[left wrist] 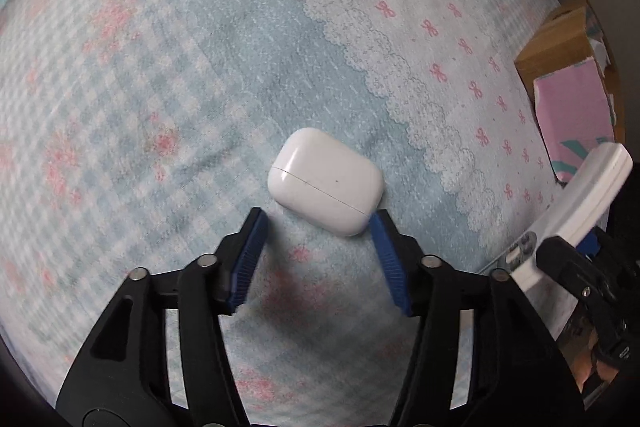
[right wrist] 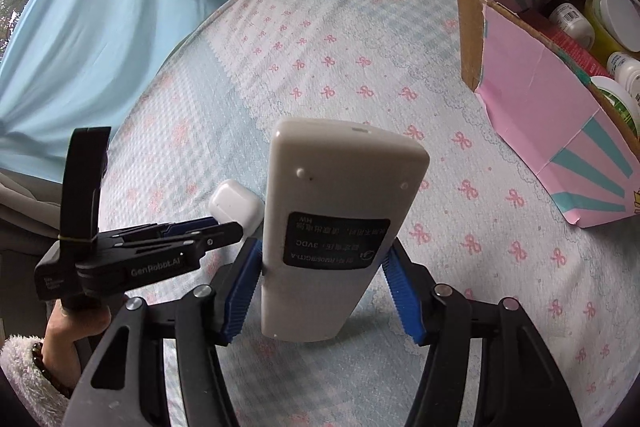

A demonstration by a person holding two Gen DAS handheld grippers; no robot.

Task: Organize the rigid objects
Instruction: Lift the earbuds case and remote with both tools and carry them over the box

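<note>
A white earbud case lies on the patterned bedspread. My left gripper is open, its blue fingertips on either side of the case's near end, the right one touching it. My right gripper is shut on a white remote control, held face down above the bed with its label showing. The remote also shows at the right edge of the left wrist view. In the right wrist view the left gripper reaches to the earbud case from the left.
A pink and teal cardboard box stands on the bed at the right, holding several bottles and jars. It also shows in the left wrist view. A blue curtain hangs at the left. The person's hand holds the left gripper.
</note>
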